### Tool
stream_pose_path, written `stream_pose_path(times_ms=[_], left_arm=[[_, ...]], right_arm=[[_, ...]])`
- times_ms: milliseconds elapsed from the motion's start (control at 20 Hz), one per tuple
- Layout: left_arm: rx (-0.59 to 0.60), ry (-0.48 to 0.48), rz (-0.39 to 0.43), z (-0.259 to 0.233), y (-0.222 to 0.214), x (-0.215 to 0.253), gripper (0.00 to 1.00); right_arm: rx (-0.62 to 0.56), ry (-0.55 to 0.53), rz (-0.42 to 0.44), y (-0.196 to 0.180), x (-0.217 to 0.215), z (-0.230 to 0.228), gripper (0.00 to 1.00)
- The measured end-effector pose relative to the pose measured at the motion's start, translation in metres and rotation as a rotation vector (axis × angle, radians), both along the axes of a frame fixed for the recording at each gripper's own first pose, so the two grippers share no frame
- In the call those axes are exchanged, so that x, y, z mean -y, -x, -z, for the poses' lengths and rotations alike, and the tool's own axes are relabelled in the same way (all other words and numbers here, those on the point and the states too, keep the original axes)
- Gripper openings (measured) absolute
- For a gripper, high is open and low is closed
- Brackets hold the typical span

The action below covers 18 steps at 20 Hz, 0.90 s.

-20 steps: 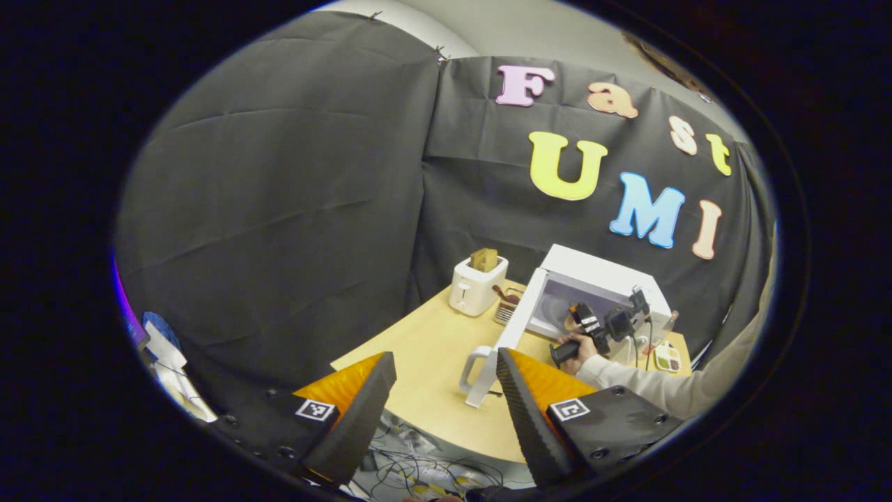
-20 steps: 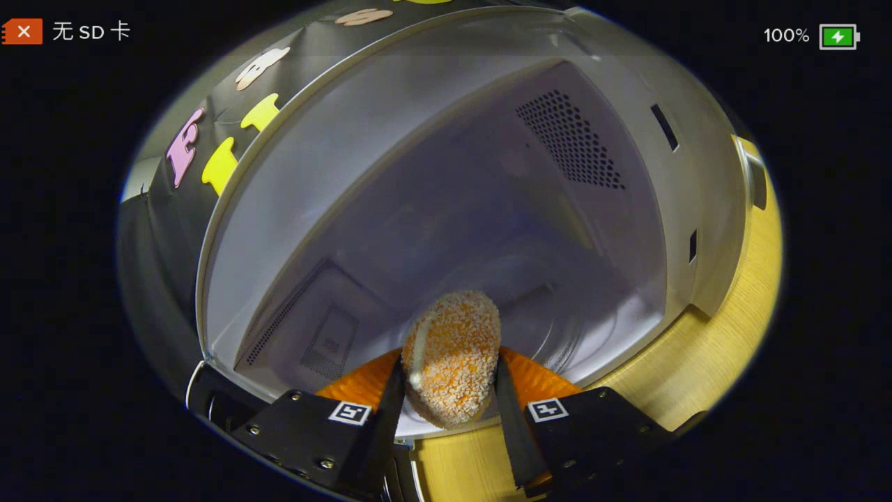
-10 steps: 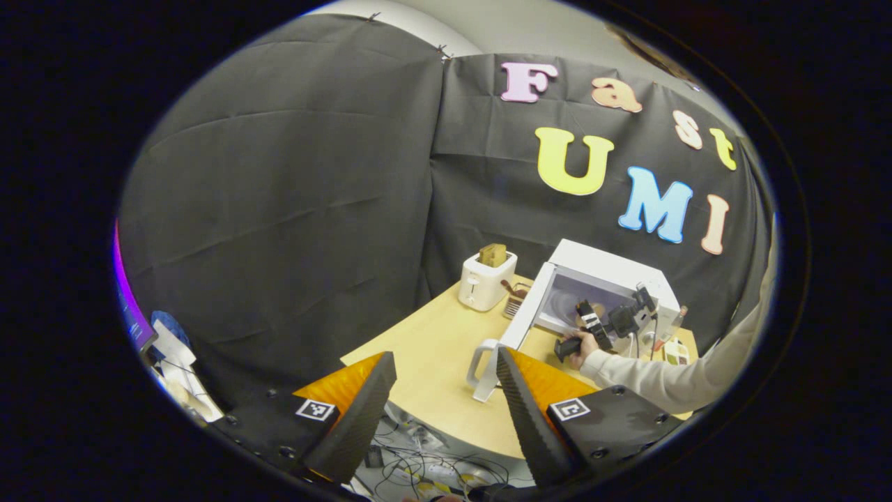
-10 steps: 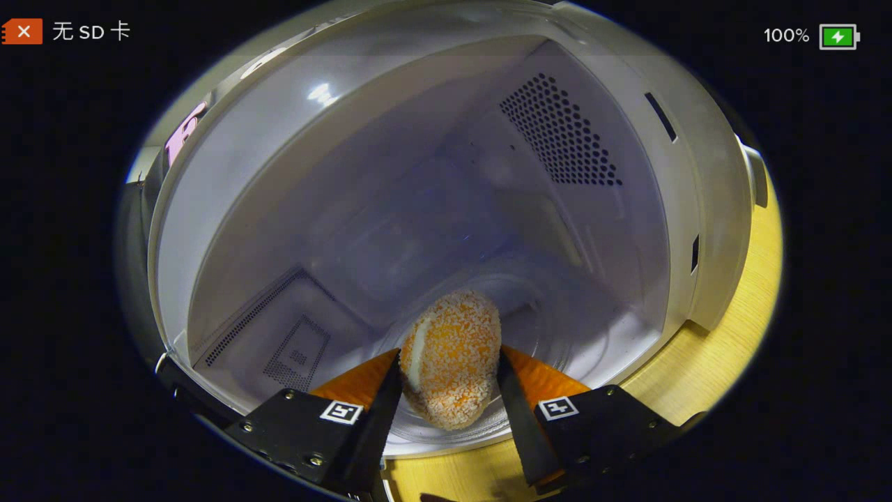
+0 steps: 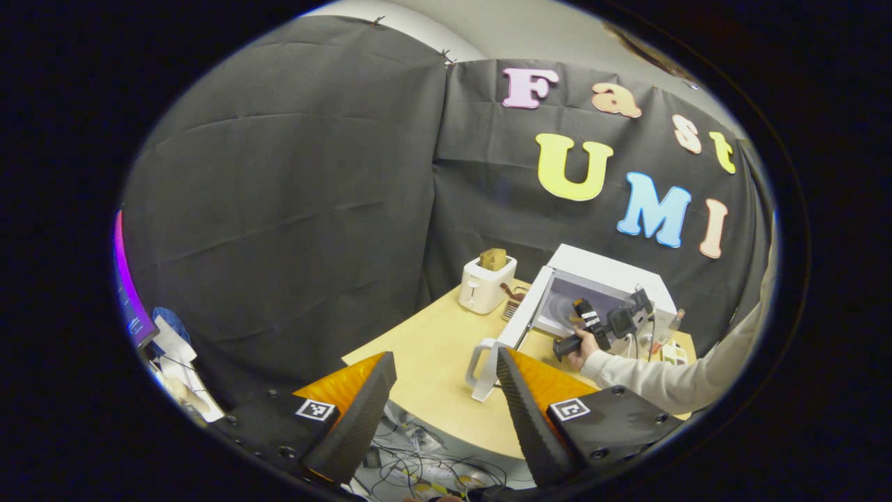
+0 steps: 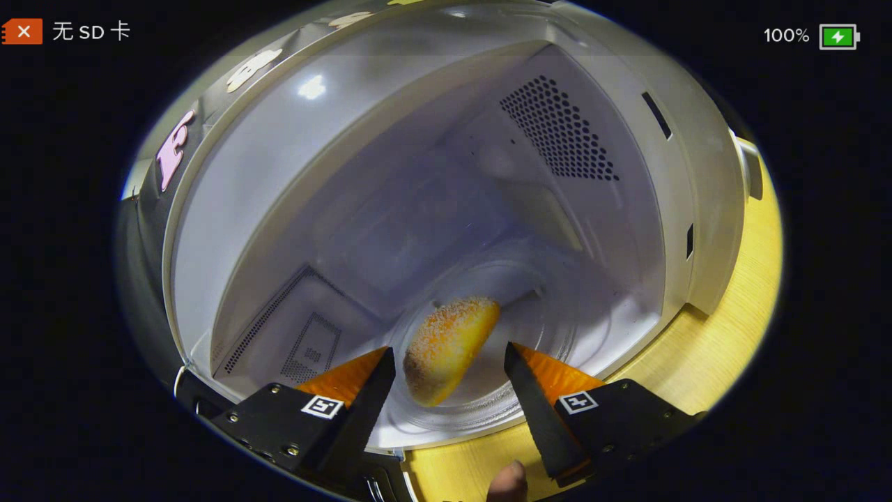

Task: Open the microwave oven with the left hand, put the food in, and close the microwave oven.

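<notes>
Left gripper view: hovering off the counter [image 5: 432, 362] edge, left tongs [image 5: 446, 397] spread wide, facing the open microwave [image 5: 599, 279] and toaster [image 5: 486, 289].

Right gripper view: gaping wide at the microwave [image 6: 432, 174] mouth, right tongs [image 6: 449, 390] clear of the food [image 6: 449, 345], lying on the turntable [image 6: 557, 335].

Black housings behind the left gripper [image 5: 446, 397] and right gripper [image 6: 449, 390], studded with small screws, each bearing a square black-and-white marker behind the ridged, wedge-shaped fingers [image 5: 362, 411]. Off-white long sleeve [image 5: 669, 380] behind the far handle.
</notes>
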State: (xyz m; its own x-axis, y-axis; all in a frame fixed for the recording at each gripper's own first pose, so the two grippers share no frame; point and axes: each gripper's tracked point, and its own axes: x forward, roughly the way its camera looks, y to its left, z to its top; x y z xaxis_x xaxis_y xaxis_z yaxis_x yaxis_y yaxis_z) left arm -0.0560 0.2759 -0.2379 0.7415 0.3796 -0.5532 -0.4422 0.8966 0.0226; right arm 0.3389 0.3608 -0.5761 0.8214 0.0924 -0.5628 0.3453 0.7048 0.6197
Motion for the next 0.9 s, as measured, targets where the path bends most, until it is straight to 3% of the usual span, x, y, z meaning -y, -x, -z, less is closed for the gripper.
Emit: stream_pose_path(times_ms=[350, 500, 550, 650, 700, 900], left_arm=[[0.084, 0.022, -0.014, -0.006, -0.001, -0.012, 0.93], [0.076, -0.016, 0.029, 0.013, -0.006, -0.028, 0.96], [0.064, -0.020, 0.045, 0.025, -0.010, -0.034, 0.92], [0.053, -0.008, 0.093, 0.047, -0.020, -0.040, 0.92], [0.046, -0.003, 0.122, 0.058, -0.027, -0.043, 0.96], [0.025, 0.054, 0.225, 0.099, -0.055, -0.065, 0.96]], right_arm=[[0.006, 0.040, -0.147, 0.029, 0.011, -0.030, 0.98], [-0.008, 0.060, -0.247, 0.062, 0.017, -0.056, 0.98], [0.003, 0.082, -0.282, 0.073, 0.022, -0.067, 0.98], [0.025, 0.112, -0.358, 0.100, 0.029, -0.088, 0.98], [0.034, 0.131, -0.389, 0.114, 0.034, -0.099, 0.98], [0.045, 0.193, -0.425, 0.177, 0.060, -0.138, 0.98]])
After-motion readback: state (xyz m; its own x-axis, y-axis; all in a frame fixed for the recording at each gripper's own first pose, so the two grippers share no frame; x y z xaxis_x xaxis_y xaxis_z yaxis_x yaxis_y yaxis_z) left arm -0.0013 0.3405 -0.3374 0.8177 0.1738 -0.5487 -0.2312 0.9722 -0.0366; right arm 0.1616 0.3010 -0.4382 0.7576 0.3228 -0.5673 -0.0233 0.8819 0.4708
